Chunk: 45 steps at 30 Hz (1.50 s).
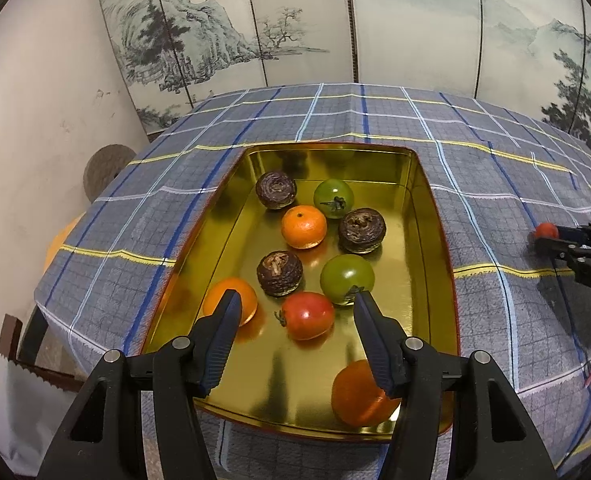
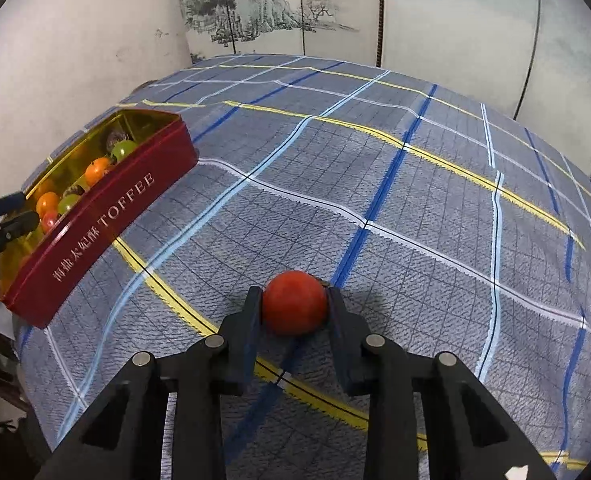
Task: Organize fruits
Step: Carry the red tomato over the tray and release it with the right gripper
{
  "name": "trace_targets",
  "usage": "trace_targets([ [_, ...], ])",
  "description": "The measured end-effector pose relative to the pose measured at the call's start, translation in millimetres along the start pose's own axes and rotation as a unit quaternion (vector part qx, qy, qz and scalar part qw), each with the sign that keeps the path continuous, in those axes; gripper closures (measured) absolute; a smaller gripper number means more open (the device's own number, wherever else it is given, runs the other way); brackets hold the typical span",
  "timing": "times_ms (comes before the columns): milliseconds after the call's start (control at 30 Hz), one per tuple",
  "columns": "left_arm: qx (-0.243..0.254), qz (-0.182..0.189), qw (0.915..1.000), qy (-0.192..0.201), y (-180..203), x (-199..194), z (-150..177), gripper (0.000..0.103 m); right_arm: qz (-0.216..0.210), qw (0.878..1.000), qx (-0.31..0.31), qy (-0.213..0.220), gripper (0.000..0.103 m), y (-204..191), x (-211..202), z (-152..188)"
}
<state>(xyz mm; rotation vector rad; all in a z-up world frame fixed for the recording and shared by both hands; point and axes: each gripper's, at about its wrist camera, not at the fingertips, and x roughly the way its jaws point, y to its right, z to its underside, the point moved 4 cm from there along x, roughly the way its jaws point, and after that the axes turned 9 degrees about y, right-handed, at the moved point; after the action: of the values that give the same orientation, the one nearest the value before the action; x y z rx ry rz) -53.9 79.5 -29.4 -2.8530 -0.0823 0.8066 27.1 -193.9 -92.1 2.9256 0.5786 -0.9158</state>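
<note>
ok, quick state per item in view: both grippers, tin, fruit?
left gripper: open, jaws over the tin, holding nothing
right gripper: shut on the red tomato
red tomato: gripped, outside the tin, over the tablecloth
toffee tin: lidless, upright on the cloth
fruit in tin: nine loose pieces, none gripped

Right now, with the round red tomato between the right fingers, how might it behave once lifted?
The round red tomato looks smooth and glossy, so it may slip. Its ball shape would likely roll across the plaid tablecloth if dropped. The right gripper pinches only its sides, so it could pivot.
</note>
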Motion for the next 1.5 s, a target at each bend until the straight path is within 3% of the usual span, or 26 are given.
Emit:
trace_targets([
  [367,-0.018,-0.009,0.9998,0.005,-18,-4,-2,0.043,-0.069,0.996,-0.028,0.049,0.074,-66,-34,-43],
  [767,-0.041,-0.017,0.999,0.004,-44,-5,3,0.038,-0.147,0.986,-0.068,0.036,0.074,-154,-4,-77],
  [1133,-0.063,-0.025,0.9976,-0.016,-66,6,9,0.037,-0.15,0.986,-0.075,-0.011,0.073,-189,54,-85],
  [1400,-0.054,-0.042,0.9976,0.006,-70,-2,7,0.037,-0.15,0.986,-0.067,-0.025,0.072,-200,77,-84],
  [1500,-0.052,-0.044,0.9976,0.012,-69,-5,4,0.034,-0.154,0.986,-0.059,-0.007,0.056,-201,73,-89],
])
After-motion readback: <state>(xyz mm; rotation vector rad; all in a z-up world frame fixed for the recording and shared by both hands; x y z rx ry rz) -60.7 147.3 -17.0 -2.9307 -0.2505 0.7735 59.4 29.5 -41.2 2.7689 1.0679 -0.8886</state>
